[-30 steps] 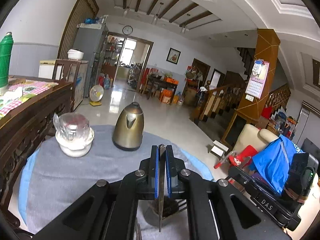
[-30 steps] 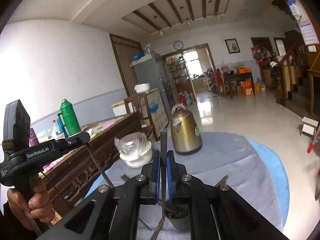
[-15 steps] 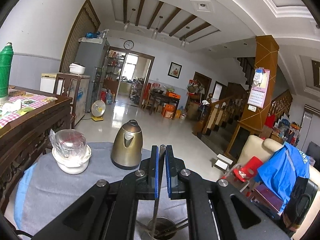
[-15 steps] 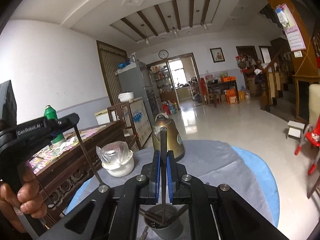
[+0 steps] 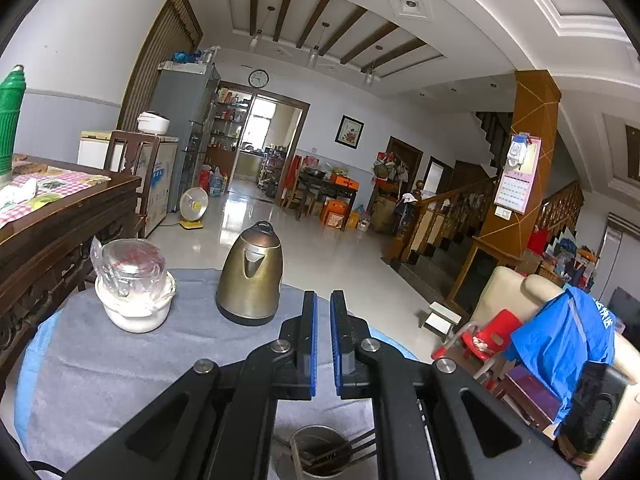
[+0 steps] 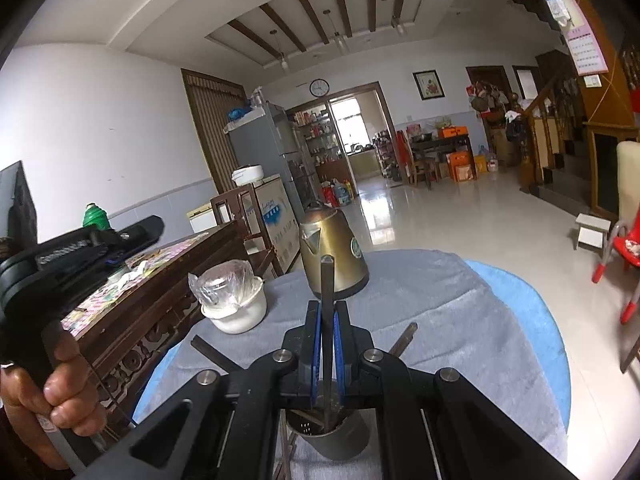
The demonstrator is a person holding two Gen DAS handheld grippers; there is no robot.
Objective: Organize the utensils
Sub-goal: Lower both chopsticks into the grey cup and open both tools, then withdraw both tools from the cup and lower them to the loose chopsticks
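Note:
In the left wrist view my left gripper [image 5: 324, 308] has its blue pads almost together, with only a thin slit and nothing between them. Under it stands a metal holder [image 5: 320, 454] with several chopsticks in it. My right gripper [image 6: 327, 316] is shut on a dark chopstick [image 6: 327, 276] that stands upright. The chopstick's lower end reaches down into the holder [image 6: 336, 438]. Two other chopstick ends [image 6: 404, 338] stick out past the gripper body. At the left of the right wrist view a hand [image 6: 52, 392] holds the left gripper [image 6: 154, 228].
A brass kettle [image 5: 250, 276] and a white bowl [image 5: 134, 312] topped with a plastic-wrapped glass stand at the far side of the grey-clothed round table [image 5: 100, 368]. A dark wooden sideboard [image 5: 52, 240] flanks the left. Red chair [image 5: 486, 330] and blue cloth are on the right.
The chopstick that stood between my left pads is gone from them. My right gripper has sunk with its chopstick, whose tip now reaches into the holder.

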